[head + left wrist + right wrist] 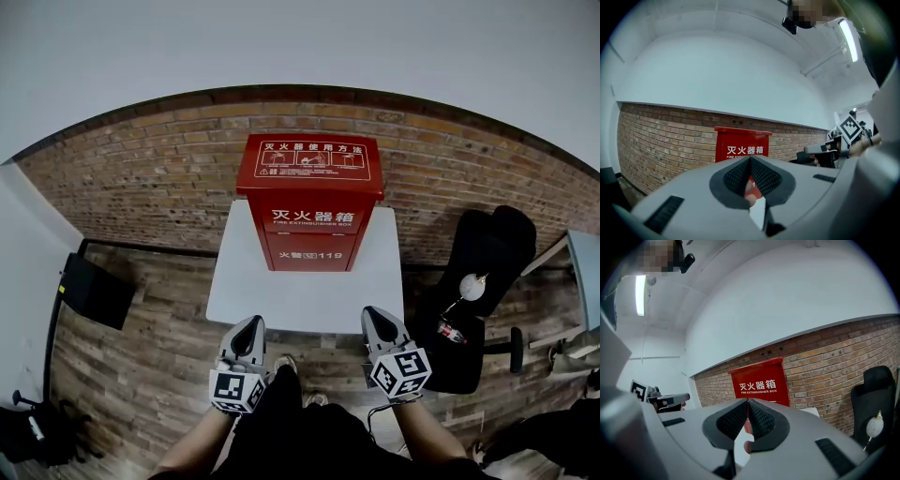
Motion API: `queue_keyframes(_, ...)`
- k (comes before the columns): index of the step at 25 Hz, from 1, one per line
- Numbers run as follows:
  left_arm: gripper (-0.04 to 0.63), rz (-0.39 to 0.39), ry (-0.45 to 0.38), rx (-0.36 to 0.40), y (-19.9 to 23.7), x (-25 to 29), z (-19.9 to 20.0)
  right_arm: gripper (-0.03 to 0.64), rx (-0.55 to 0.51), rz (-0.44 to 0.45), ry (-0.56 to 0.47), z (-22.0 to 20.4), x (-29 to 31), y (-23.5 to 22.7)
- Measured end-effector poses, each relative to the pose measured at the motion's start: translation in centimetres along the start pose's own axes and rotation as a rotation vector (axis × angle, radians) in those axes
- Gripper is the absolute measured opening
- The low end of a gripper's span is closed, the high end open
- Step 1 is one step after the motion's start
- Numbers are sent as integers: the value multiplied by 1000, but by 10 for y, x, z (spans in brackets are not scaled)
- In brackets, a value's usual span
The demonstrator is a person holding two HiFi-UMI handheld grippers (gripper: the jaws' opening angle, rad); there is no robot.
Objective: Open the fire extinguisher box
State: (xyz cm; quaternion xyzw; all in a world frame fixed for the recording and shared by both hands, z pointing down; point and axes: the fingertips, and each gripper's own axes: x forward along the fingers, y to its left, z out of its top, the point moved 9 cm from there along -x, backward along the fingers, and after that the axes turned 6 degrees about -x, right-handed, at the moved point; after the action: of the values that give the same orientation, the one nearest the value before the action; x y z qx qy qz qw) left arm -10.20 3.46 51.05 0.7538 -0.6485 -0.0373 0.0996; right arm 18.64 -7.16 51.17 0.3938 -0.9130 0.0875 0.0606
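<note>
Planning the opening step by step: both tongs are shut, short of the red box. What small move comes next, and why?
Probably reach forward over the white table toward the red box: the left tongs and right tongs are shut, empty, at the table's near edge, not touching the closed box.

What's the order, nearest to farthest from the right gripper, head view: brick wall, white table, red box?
1. white table, just ahead of the right gripper
2. red box, on the table, ahead-left
3. brick wall, behind the box
</note>
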Motion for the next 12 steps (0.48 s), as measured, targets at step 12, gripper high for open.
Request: queue_keyframes(12,29,-101,-7,-17,70,94,25,20,-10,-89,-22,29,87,-11)
